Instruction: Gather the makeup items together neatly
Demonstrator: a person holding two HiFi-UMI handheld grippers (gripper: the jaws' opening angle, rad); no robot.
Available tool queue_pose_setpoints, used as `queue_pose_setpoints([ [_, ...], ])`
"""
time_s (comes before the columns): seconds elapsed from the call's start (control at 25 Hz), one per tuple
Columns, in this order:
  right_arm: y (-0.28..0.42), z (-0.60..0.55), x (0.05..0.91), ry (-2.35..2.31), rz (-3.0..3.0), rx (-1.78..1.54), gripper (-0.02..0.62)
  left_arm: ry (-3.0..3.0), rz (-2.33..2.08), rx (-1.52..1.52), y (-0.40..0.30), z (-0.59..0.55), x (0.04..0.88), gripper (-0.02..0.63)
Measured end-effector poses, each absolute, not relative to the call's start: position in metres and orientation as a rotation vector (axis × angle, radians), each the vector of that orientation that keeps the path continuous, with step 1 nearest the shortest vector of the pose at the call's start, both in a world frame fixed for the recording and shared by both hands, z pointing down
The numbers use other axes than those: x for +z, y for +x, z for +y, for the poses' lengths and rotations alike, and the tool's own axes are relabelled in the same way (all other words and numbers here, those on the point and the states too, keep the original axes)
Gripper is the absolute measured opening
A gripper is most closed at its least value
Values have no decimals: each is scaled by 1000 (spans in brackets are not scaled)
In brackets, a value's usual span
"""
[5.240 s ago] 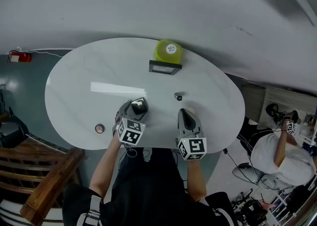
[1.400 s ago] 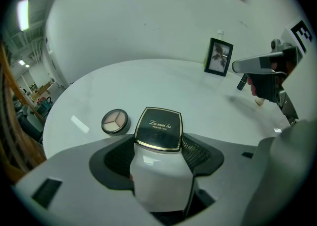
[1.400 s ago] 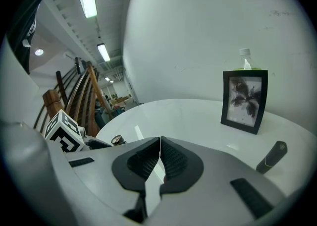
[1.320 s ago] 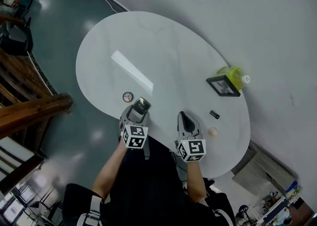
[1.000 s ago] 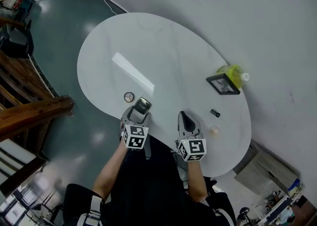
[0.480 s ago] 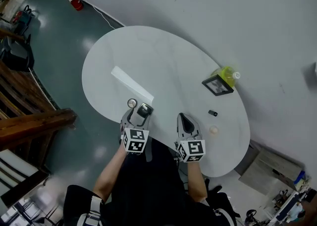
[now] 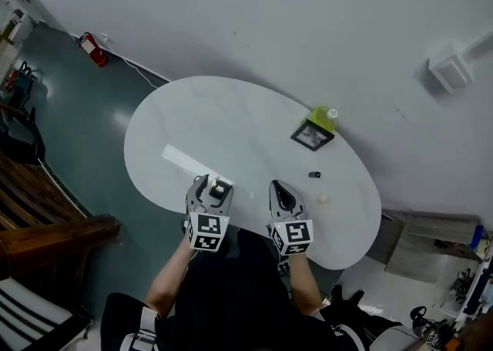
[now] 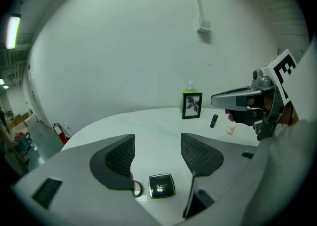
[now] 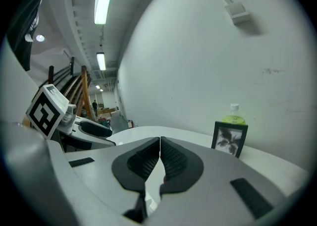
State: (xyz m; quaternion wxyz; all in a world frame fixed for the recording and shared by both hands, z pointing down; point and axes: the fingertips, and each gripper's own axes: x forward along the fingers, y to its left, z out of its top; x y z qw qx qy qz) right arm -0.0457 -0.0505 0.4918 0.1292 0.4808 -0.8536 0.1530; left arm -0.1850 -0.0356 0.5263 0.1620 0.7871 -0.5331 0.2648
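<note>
Held left tongs (image 8: pixel 158 153) released, empty, just above black compact (image 8: pixel 161 186) at near edge of surface (image 7: pixel 231 115). Held right tongs (image 9: pixel 160 158) clenched on nothing. Found lipstick (image 7: pixel 314 175), beige sponge (image 7: pixel 323 198) well apart from compact, nearer picture frame (image 7: pixel 311 135).

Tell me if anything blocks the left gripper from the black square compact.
Nothing visible does. The left gripper is open, and the black square compact lies on the white table between its jaws. A small round item sits beside it, partly hidden by one jaw, off to the side.
</note>
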Motion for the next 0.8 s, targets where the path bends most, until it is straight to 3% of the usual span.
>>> queue_pose_setpoints([
  [0.08,-43,-48,481,1445,-2474,421,29,2327,-1534,726,-180,-37,509,287],
  [0.2,-37,-40,465,1518,-2461,384,29,2404,-1577,696,-176,-37,487,161],
  [0.64,-21,4,425,1772,-2385,294,29,2638,-1545,480,-159,-20,414,40],
  [0.8,-21,21,406,1853,-2367,238,29,2749,-1534,388,-159,-9,384,23],
])
